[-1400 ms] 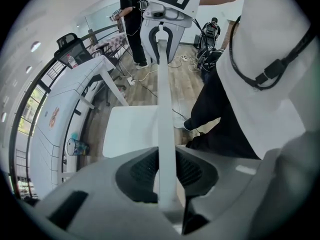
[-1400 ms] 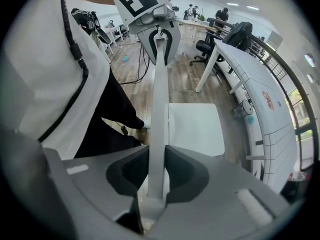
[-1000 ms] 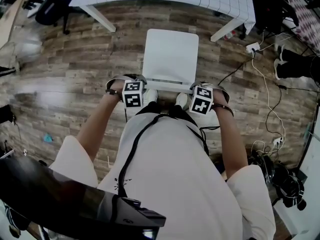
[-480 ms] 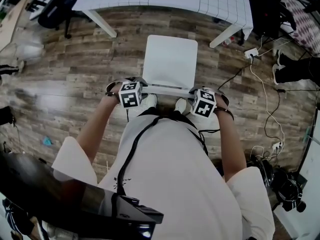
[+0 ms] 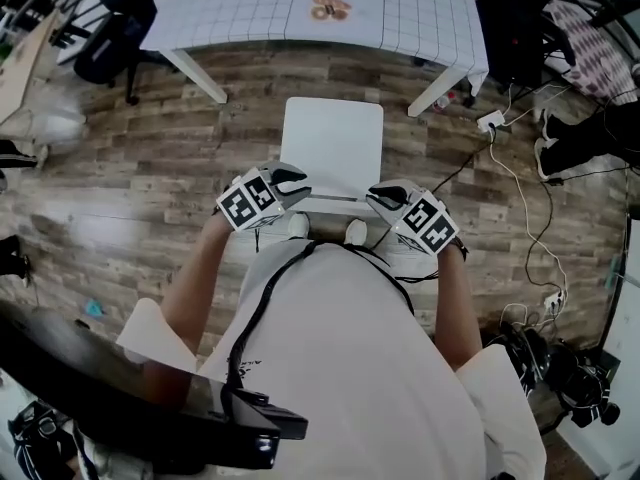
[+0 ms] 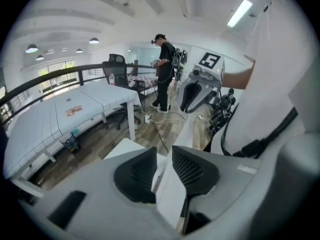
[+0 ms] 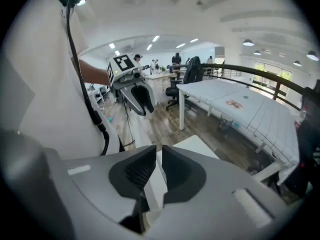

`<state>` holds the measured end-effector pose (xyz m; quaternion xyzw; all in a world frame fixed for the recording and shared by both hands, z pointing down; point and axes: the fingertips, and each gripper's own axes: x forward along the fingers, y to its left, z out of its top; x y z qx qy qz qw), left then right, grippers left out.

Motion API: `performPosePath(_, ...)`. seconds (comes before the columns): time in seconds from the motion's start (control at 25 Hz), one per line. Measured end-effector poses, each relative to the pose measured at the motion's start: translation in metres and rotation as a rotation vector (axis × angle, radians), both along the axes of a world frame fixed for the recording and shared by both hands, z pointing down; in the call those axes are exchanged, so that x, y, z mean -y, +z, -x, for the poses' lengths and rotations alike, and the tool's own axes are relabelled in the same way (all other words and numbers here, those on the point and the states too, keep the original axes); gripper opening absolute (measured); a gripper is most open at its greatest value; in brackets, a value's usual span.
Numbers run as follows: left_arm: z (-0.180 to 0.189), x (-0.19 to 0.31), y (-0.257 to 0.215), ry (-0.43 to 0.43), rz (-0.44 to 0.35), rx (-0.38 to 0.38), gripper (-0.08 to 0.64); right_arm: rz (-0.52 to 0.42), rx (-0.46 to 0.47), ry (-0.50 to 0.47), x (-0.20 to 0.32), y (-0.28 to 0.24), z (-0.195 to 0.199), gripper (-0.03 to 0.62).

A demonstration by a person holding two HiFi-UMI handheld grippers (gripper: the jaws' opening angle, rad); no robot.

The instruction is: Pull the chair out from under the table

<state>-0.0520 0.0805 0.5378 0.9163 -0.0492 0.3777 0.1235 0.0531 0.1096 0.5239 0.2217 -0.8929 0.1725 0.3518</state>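
Observation:
The white chair stands on the wood floor, clear of the white gridded table. Its back rail is right in front of me. My left gripper hovers at the rail's left end and my right gripper at its right end, both tilted down. In the left gripper view the jaws show a clear gap. In the right gripper view the jaws leave only a thin slit. Both pairs have just been closing with nothing gripped. The rail shows through each gap.
Cables and a power strip lie on the floor at the right of the chair. A black office chair stands at the table's left end. A person stands beyond the table in the left gripper view.
Both grippers have let go of the chair's back rail, risen above it and rolled so their marker cubes tilt outward. The chair stays out from the table.

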Motion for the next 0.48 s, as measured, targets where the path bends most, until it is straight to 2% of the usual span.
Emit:
performPosePath(0.16,-0.025,0.028,-0.031,-0.108,-0.038,-0.134,0.086,-0.123,0.148,0.17,0.028,-0.035,-0.005,0.006)
performPosePath(0.24,-0.034,0.035,-0.048,-0.155,-0.054,-0.2,0.076,-0.151,0.22,0.225,0.033,-0.052,-0.003,0.006)
performPosePath(0.4,-0.05,0.04,-0.087,-0.237,-0.069,-0.349,0.03,-0.195,0.303,0.275,0.038,-0.078,0.001,0.005)
performPosePath(0.48,-0.052,0.038,-0.102,-0.268,-0.078,-0.398,0.014,-0.209,0.344,0.286,0.036,-0.09,0.006,0.006)
